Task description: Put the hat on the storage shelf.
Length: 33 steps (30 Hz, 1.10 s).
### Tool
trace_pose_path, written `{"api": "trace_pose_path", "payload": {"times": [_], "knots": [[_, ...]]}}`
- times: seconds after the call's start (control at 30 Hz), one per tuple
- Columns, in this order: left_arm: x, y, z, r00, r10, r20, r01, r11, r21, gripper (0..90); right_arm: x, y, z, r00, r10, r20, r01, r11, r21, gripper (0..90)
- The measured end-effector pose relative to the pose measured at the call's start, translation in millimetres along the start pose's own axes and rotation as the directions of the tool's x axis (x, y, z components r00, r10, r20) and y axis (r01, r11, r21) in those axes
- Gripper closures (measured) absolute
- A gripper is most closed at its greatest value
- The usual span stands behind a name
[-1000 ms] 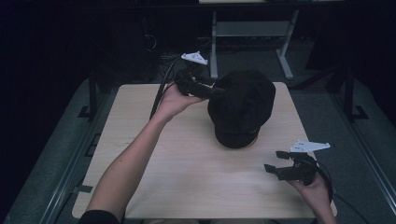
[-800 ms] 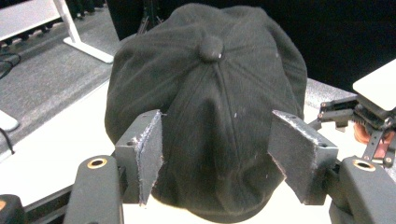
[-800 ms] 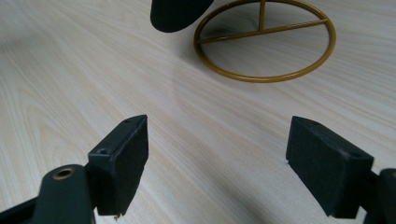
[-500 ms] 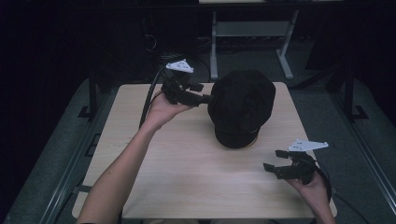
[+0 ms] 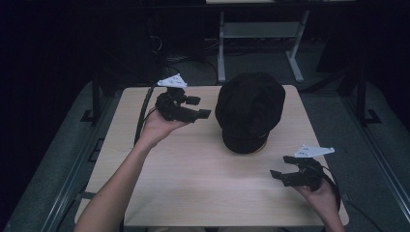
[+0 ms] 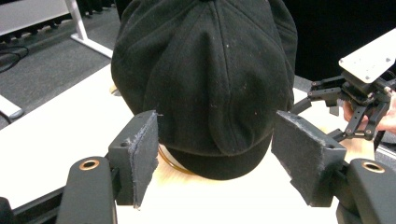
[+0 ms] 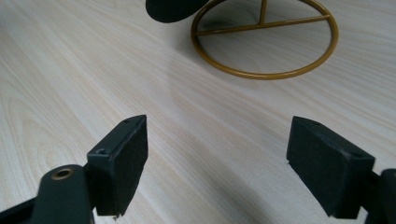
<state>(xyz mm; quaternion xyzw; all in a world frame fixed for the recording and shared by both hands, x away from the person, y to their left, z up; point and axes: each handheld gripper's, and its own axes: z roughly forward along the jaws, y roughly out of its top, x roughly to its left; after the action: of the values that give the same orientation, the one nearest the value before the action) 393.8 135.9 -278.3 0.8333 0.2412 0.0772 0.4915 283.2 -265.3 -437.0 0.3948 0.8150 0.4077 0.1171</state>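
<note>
The black cap [image 5: 250, 110] is sitting on a gold stand [image 7: 264, 39] toward the counter's [image 5: 193, 183] far right. The left tongs [image 5: 198, 107] are hanging just beside it, their jaws apart with nothing between them, having just been opening. The right tongs [image 5: 279, 171] are hovering near the counter's front corner, jaws apart.

Matt black cloth cap [image 5: 250, 108], pale wood-grain table [image 5: 193, 183]

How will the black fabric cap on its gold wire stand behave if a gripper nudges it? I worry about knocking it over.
The black fabric cap is soft, seamed cloth, so it would probably dent rather than resist. It sits raised on a thin gold wire stand with a ring base, so a sideways push may slide or tip both together.
</note>
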Motion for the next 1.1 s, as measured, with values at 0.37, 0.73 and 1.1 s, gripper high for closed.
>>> {"api": "trace_pose_path", "payload": {"times": [0.37,0.73,1.1], "knots": [[-6.1,-25.6,-12.3,0.9996,-0.011,-0.026,0.011,0.9999,0.000,29.0,3.2,0.6,1.5,1.0000,-0.004,-0.004,0.004,1.000,0.007,20.2],[-4.3,-53.2,-24.3,0.9981,-0.045,-0.040,0.045,0.9989,-0.014,28.3,5.0,0.5,0.7,0.9999,-0.010,-0.002,0.010,1.000,0.006,20.2],[-11.5,-71.7,-33.8,0.9975,-0.041,-0.058,0.040,0.9989,-0.025,27.9,5.5,0.3,0.2,0.9999,-0.010,0.001,0.010,1.000,0.007,20.2]]}}
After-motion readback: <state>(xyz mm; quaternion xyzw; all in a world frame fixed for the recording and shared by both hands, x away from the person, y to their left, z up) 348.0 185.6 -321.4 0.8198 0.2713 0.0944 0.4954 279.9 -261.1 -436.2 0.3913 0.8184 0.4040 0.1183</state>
